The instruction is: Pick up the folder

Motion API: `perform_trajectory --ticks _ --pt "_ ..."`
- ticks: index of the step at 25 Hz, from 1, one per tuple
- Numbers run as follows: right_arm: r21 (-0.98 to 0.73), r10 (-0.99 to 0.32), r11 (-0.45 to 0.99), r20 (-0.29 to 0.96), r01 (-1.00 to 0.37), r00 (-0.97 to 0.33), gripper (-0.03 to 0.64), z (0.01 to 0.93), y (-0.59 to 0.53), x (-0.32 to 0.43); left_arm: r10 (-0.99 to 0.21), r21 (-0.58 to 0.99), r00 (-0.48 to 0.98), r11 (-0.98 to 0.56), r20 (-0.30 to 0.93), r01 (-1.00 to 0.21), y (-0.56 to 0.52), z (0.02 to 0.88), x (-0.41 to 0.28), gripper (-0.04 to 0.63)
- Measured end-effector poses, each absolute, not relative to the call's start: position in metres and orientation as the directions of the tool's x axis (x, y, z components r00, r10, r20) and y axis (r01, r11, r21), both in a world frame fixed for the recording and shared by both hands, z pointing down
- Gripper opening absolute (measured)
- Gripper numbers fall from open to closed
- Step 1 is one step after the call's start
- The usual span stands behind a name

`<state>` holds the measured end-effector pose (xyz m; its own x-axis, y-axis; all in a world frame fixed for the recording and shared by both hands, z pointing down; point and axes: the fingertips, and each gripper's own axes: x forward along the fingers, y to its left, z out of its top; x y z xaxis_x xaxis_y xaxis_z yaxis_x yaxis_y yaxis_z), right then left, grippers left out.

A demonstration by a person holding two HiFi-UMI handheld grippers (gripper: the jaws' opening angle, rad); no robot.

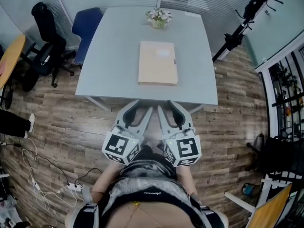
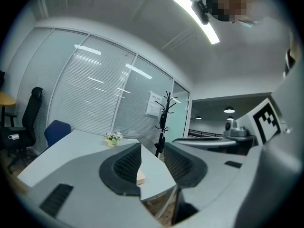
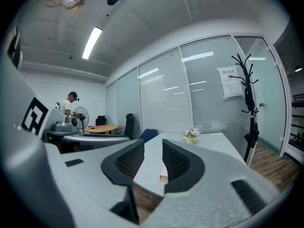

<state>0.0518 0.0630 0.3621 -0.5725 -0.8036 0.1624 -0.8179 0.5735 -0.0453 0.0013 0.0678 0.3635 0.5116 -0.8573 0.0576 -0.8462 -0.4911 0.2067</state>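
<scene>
The folder [image 1: 157, 63] is a flat tan rectangle lying in the middle of the grey table [image 1: 109, 75]. Both grippers hover side by side just short of the table's near edge, above the wooden floor and apart from the folder. My left gripper [image 1: 139, 107] is open with nothing between its fingers, and so is my right gripper [image 1: 168, 106]. In the left gripper view a corner of the folder [image 2: 140, 177] shows between the jaws of the left gripper [image 2: 153, 158]. The right gripper view shows the folder [image 3: 163, 176] beyond the right gripper [image 3: 153, 158].
A small pot of flowers [image 1: 158, 18] stands at the table's far edge. A blue chair [image 1: 88, 25] and a black office chair [image 1: 47, 27] are at the left, a coat stand [image 1: 247, 13] at the right. Cables [image 1: 47, 184] lie on the floor. A person [image 3: 71, 103] stands far off.
</scene>
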Motion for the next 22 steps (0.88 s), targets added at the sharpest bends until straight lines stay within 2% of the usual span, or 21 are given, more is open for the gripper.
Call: perform_trajectory --ticks 11,22 --pt "-0.058 -0.842 0.511 0.169 -0.858 -0.513 0.120 0.372 0.012 0.077 -0.841 0.211 0.539 -0.518 0.052 -0.829 0.007 0.367 0.013 0.121" --pt "-0.055 -0.856 0.485 0.175 -0.873 -0.486 0.120 0.374 -0.075 0.071 -0.812 0.236 0.581 -0.554 0.057 -0.798 -0.081 0.372 0.012 0.121"
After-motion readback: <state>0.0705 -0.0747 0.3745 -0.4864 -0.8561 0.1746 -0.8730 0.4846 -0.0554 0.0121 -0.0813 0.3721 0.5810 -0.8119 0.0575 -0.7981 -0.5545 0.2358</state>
